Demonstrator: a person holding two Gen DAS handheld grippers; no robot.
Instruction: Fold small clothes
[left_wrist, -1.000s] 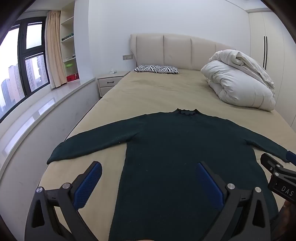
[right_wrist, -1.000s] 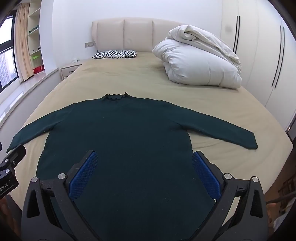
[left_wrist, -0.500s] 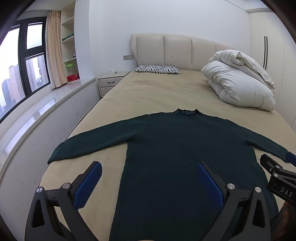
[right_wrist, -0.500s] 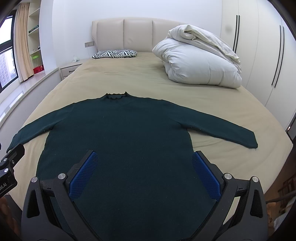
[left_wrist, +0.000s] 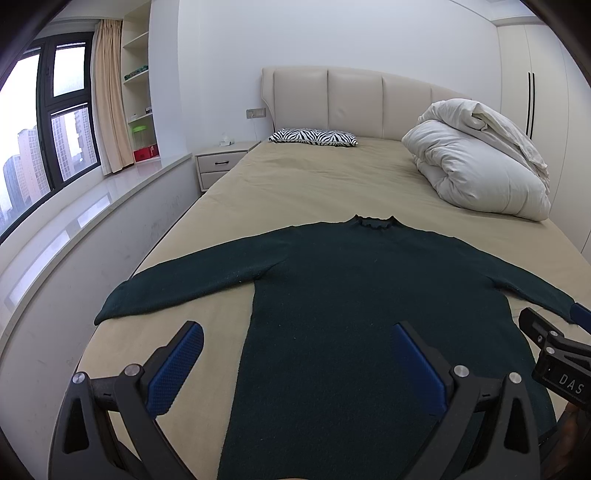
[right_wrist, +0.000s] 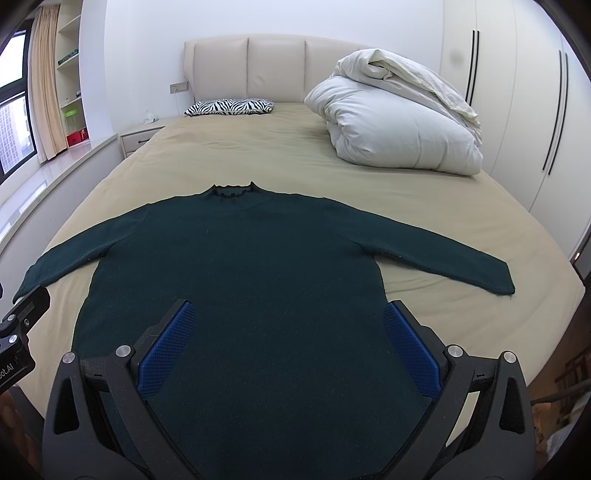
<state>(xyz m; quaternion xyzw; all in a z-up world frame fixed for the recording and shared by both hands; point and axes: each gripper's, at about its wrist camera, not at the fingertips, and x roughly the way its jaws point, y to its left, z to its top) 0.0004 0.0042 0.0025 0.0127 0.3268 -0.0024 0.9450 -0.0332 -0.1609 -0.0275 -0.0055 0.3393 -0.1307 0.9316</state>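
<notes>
A dark green long-sleeved sweater (left_wrist: 369, 295) lies flat on the beige bed (left_wrist: 332, 184), collar away from me, both sleeves spread out; it also shows in the right wrist view (right_wrist: 258, 266). My left gripper (left_wrist: 295, 339) is open and empty, held above the sweater's lower left part and hem. My right gripper (right_wrist: 288, 321) is open and empty, held above the sweater's lower body. Each gripper shows at the edge of the other's view: the right gripper (left_wrist: 554, 350) and the left gripper (right_wrist: 18, 325).
A folded white duvet (left_wrist: 480, 166) lies at the bed's far right, a zebra-print pillow (left_wrist: 314, 136) at the headboard. A nightstand (left_wrist: 221, 166), window ledge and window are on the left. Wardrobe doors (right_wrist: 535, 110) stand on the right.
Both views have shifted only slightly; the sweater lies unchanged and both grippers stay open.
</notes>
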